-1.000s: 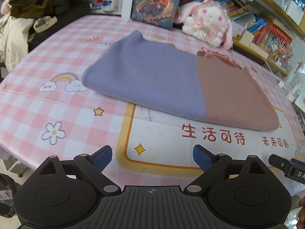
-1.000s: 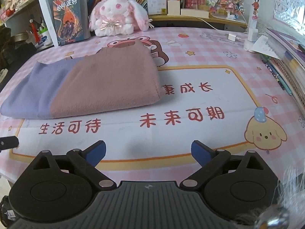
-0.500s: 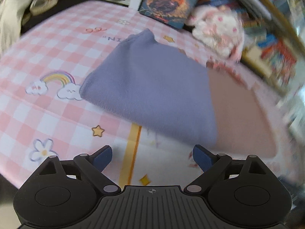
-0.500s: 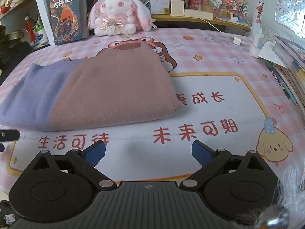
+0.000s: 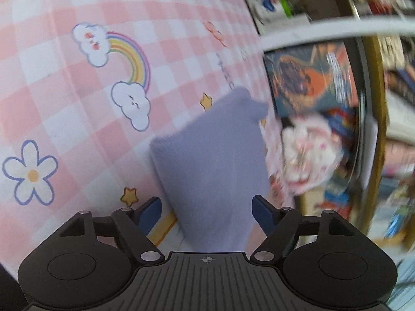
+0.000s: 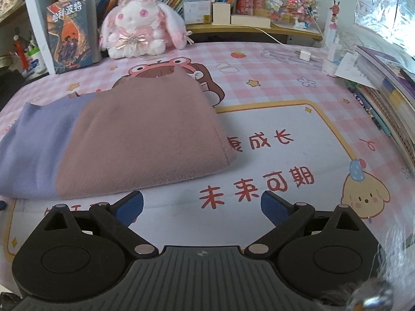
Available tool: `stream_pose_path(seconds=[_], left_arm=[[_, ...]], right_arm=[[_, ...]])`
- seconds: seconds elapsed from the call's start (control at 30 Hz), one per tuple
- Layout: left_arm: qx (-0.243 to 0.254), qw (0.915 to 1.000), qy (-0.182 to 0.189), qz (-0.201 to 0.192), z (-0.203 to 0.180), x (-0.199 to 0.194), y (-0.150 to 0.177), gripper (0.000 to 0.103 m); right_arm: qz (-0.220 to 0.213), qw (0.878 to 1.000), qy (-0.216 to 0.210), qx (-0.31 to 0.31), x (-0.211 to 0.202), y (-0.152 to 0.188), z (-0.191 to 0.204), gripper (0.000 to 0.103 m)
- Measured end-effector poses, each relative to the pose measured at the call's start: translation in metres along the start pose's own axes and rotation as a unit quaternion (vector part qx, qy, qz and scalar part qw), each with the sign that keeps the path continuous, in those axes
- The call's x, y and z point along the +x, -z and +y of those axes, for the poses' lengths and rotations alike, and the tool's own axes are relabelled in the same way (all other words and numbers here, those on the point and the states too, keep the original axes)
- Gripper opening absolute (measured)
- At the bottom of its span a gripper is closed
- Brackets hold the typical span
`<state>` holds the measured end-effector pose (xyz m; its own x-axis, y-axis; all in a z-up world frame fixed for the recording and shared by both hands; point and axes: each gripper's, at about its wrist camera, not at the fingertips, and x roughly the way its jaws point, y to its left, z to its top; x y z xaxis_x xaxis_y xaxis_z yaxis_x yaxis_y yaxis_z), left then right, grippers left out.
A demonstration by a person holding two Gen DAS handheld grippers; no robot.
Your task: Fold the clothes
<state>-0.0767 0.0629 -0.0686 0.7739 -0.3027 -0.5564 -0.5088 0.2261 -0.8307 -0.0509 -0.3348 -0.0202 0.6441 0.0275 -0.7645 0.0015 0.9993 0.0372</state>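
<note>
Where it lies folded, garment point(image 6: 109, 140) just beyond right gripper point(image 6: 202, 203).

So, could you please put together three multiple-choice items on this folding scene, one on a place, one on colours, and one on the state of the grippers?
1. Where does the plush rabbit sit?
A. On the folded garment
B. At the far edge of the table, beyond the garment, beside a standing book
C. Between the right gripper's fingers

2. Which two colours make up the folded garment?
A. Lavender and dusty pink-brown
B. Green and white
C. Black and yellow

3. What state are the two grippers in?
A. Both shut on the garment
B. Left shut, right open
C. Both open, gripping nothing

Answers:
1. B, as the rabbit rests behind the garment next to the upright book.
2. A, as the garment's left part is lavender and its right part pink-brown.
3. C, as the left gripper and the right gripper both show spread fingers with nothing clamped.
</note>
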Motion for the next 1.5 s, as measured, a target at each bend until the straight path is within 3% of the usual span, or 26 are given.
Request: stream_pose_path(seconds=[0.2, 0.27, 0.4, 0.63, 0.8, 0.9, 1.0, 1.17, 1.23, 1.5], left_arm=[[-0.056, 0.9983, 0.010, -0.015, 0.009, 0.010, -0.016, 0.048], [-0.063, 0.9978, 0.010, -0.015, 0.011, 0.012, -0.021, 0.046], [-0.068, 0.9976, 0.006, -0.013, 0.013, 0.021, -0.029, 0.024], [-0.056, 0.9984, -0.002, -0.008, 0.015, 0.026, -0.041, 0.014], [-0.063, 0.9972, -0.006, -0.040, 0.021, 0.016, -0.050, 0.013], [-0.074, 0.9954, -0.008, -0.061, 0.027, 0.009, -0.055, 0.013], [-0.083, 0.9942, -0.005, -0.069, 0.031, 0.008, -0.055, 0.015], [-0.102, 0.9911, 0.003, -0.086, 0.033, 0.008, -0.051, 0.019], [-0.105, 0.9897, 0.004, -0.097, 0.031, 0.008, -0.047, 0.019], [-0.063, 0.9891, -0.006, -0.133, 0.024, 0.007, -0.037, 0.013]], right_arm=[[0.013, 1.000, 0.018, -0.006, 0.004, -0.003, 0.007, 0.098], [0.015, 1.000, 0.026, -0.002, 0.005, -0.004, 0.007, 0.098], [0.013, 0.999, 0.041, 0.022, 0.007, -0.009, 0.004, 0.098], [0.005, 0.995, 0.050, 0.084, 0.014, -0.022, -0.006, 0.097], [0.014, 0.991, 0.029, 0.127, 0.028, -0.032, -0.011, 0.094], [0.024, 0.991, 0.014, 0.132, 0.037, -0.038, -0.008, 0.088], [0.031, 0.993, -0.013, 0.115, 0.044, -0.043, 0.000, 0.074], [0.040, 0.992, -0.076, 0.094, 0.054, -0.048, 0.003, 0.031], [0.042, 0.991, -0.100, 0.080, 0.057, -0.052, 0.004, 0.022], [0.047, 0.986, -0.149, 0.061, 0.065, -0.064, -0.008, 0.020]])
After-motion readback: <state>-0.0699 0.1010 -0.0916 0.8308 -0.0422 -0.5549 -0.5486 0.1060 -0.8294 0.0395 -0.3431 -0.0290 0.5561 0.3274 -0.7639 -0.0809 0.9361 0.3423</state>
